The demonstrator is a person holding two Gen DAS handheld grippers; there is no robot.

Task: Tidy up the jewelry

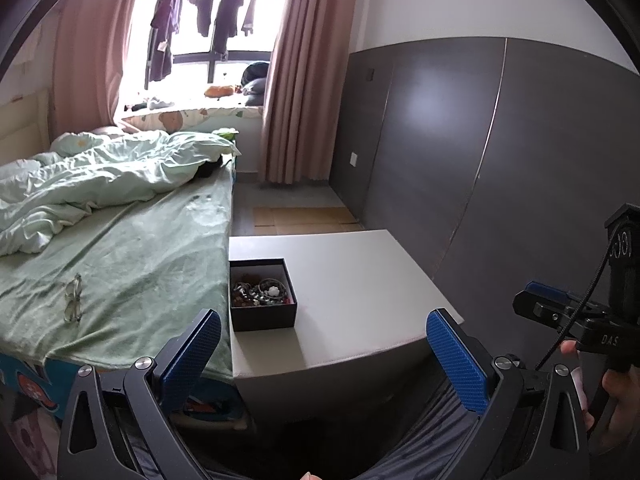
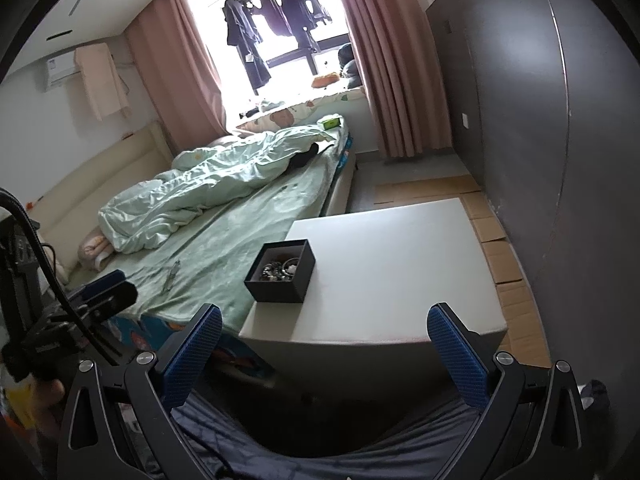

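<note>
A small black open box [image 1: 262, 312] stands on the left edge of a white table [image 1: 360, 288], beside the bed. It holds a tangle of jewelry [image 1: 260, 291]: bracelets, beads and a white flower piece. In the right wrist view the same box [image 2: 282, 280] sits on the table's [image 2: 400, 272] near-left corner, with jewelry [image 2: 280, 269] visible inside. My left gripper [image 1: 323, 354] is open and empty, held below and in front of the table. My right gripper [image 2: 324, 350] is also open and empty, short of the table's front edge. Each gripper shows at the other view's edge.
A bed with a green sheet [image 1: 132, 264] and rumpled quilt [image 1: 100, 172] lies left of the table. A pair of glasses [image 1: 73, 298] rests on the sheet. A dark grey wall [image 1: 480, 152] runs along the right. Cardboard sheets [image 2: 496, 240] cover the floor behind the table.
</note>
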